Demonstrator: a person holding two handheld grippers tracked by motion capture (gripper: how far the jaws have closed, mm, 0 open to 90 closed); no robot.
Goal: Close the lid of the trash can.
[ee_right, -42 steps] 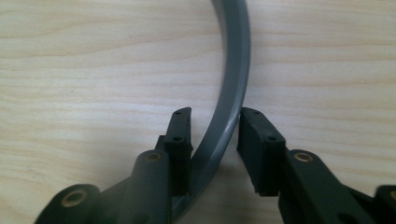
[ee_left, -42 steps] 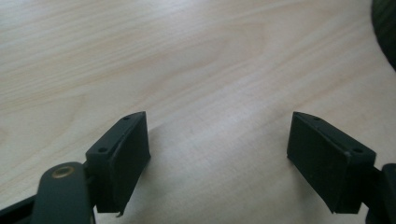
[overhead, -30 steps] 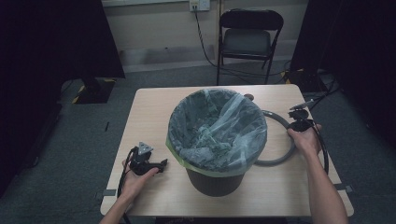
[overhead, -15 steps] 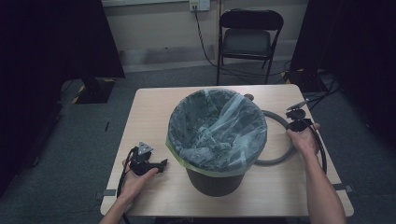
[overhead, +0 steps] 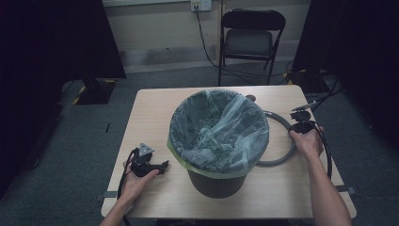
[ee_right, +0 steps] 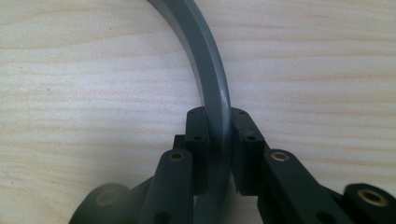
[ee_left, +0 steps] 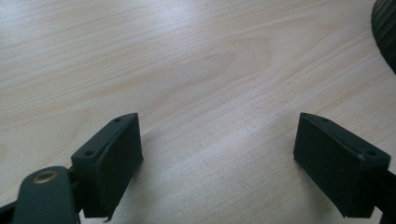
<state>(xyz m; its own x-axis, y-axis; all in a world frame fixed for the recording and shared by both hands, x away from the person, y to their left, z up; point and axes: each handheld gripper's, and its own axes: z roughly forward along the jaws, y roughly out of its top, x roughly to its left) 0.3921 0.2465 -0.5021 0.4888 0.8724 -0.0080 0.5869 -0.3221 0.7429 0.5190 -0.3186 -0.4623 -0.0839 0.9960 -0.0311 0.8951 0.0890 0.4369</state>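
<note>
1. The right gripper [ee_right: 219, 140] is clenched on the grey ring [ee_right: 205, 70], one jaw on either side of its band; the ring lies flat on the wooden surface [overhead: 150, 113], curving behind the bin.
2. The left gripper [ee_left: 219, 158] is released, jaws wide apart over bare wood, resting low near the front left corner.
3. Between the two hands stands a dark bin [overhead: 214, 181] lined with a translucent bag [overhead: 219, 129]; a folding chair [overhead: 251, 35] stands beyond the surface.

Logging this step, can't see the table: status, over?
Right claw shut on grey ring, flat on table. Left claw open, empty. Lined bin stands between the claws.
</note>
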